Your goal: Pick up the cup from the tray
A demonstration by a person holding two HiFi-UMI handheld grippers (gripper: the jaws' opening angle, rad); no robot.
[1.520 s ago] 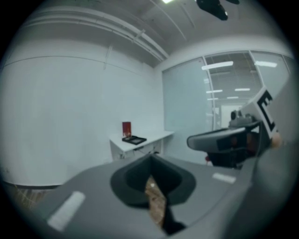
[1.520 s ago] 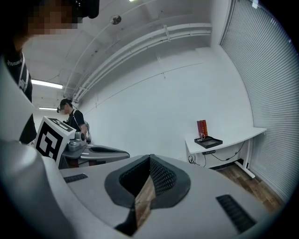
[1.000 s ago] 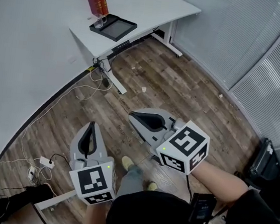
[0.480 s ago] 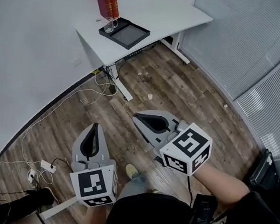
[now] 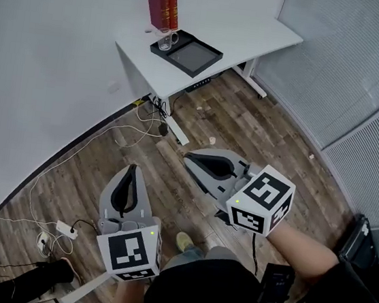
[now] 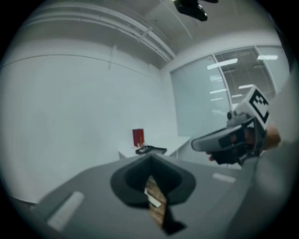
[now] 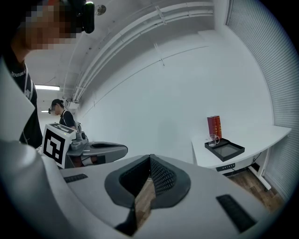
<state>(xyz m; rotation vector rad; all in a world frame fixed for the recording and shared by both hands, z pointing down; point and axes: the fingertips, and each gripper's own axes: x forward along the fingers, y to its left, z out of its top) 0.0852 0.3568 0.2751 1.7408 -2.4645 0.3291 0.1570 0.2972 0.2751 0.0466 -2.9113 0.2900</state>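
A clear glass cup (image 5: 166, 40) stands at the far left corner of a black tray (image 5: 190, 55) on a white desk (image 5: 225, 32), in front of red books (image 5: 163, 8). Both grippers hang over the wooden floor, well short of the desk. My left gripper (image 5: 131, 168) is shut with nothing in it, its tip pointing toward the desk. My right gripper (image 5: 187, 158) is also shut and empty. In the right gripper view the cup (image 7: 214, 139) and the tray (image 7: 225, 150) sit far off at the right, beyond the closed jaws. The left gripper view shows the tray (image 6: 151, 150) small and distant.
White cables (image 5: 120, 128) trail over the floor along the curved wall, with a power strip (image 5: 65, 229) at lower left. The desk's legs (image 5: 178, 134) stand on the wood floor. Blinds (image 5: 363, 73) line the right side. A black bag (image 5: 359, 237) sits at far right. Another person (image 7: 59, 110) stands far behind.
The desk with the tray and cup has slid lower and rightward in the head view and looks nearer. Both grippers stay shut and keep about the same place in the frame.
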